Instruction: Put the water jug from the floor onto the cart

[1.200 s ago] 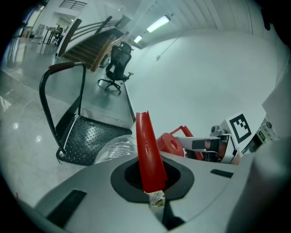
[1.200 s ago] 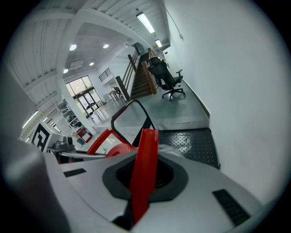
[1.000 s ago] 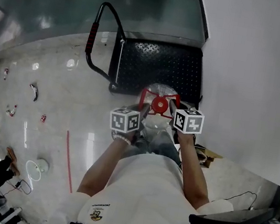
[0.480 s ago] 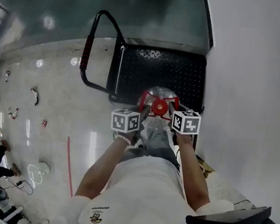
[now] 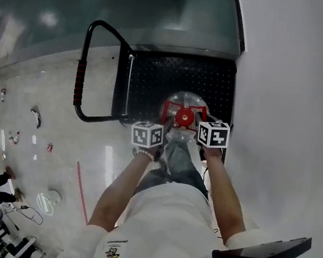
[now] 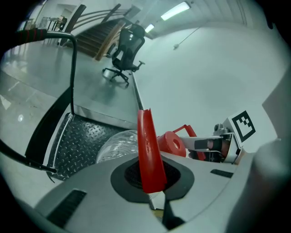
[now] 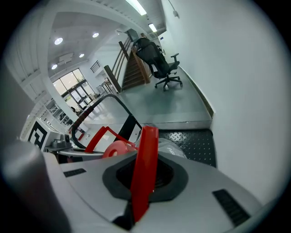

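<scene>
Over the cart (image 5: pixel 158 76), left gripper (image 5: pixel 165 123) and right gripper (image 5: pixel 199 121) fingers pinch the red handle (image 6: pixel 148 150) of the water jug (image 6: pixel 113 145).

Water jug (image 5: pixel 184 98): lower body hidden (only cap, handle, shoulder show). Cart deck (image 5: pixel 158 76): near edge covered. Floor litter (image 5: pixel 35 115): too small to identify.

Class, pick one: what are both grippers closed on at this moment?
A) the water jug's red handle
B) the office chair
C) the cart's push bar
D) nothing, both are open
A: the left gripper and the right gripper each pinch a strip of the red handle of the water jug between their jaws.
</scene>
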The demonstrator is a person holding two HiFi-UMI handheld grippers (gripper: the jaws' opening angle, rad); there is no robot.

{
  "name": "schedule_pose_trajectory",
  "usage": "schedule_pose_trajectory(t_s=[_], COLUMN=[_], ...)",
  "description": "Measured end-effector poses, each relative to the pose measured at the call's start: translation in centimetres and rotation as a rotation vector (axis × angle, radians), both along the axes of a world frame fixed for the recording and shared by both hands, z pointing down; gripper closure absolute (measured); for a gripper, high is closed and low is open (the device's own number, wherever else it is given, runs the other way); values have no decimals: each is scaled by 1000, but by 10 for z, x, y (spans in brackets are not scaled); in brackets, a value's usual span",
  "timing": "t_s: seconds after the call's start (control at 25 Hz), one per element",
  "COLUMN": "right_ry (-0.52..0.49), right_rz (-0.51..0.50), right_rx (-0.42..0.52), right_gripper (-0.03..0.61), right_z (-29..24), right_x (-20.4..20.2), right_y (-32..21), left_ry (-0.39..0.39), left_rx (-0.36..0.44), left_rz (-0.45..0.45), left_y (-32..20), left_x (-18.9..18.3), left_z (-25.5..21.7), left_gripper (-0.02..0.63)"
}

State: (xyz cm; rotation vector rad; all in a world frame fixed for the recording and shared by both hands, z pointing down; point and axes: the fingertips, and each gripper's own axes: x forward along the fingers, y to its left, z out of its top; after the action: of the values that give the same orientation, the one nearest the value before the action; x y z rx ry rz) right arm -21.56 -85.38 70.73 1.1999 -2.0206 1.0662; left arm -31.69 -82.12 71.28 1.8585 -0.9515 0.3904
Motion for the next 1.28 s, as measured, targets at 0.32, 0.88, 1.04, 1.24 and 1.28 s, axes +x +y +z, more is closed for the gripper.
schedule_pose_trajectory(t_s=[0.32,0.88,1.04,1.24,1.28], right_ry=[22,20,22,25,24], right_rz=[2,3,0,-7,-7], right_rx=[-36,-106,-113,-118,-116], right_gripper=[551,551,551,551,551], right_z=[42,102,112,120,122], right_x=[11,6,5,5,5], right_y=[-84,-177,-175,-181,-183], left_ry=[-42,-85,-95,-103,-104], left_rx=[-36,-132,-142,-143,-144], left_rz=[2,-27,-37,-45,-47], left_y=[-85,-175,-172,-180,-182], left_x=[8,0,-2,-1,-2], left_z=[43,110,119,126,128], left_gripper=[611,611,611,611,611])
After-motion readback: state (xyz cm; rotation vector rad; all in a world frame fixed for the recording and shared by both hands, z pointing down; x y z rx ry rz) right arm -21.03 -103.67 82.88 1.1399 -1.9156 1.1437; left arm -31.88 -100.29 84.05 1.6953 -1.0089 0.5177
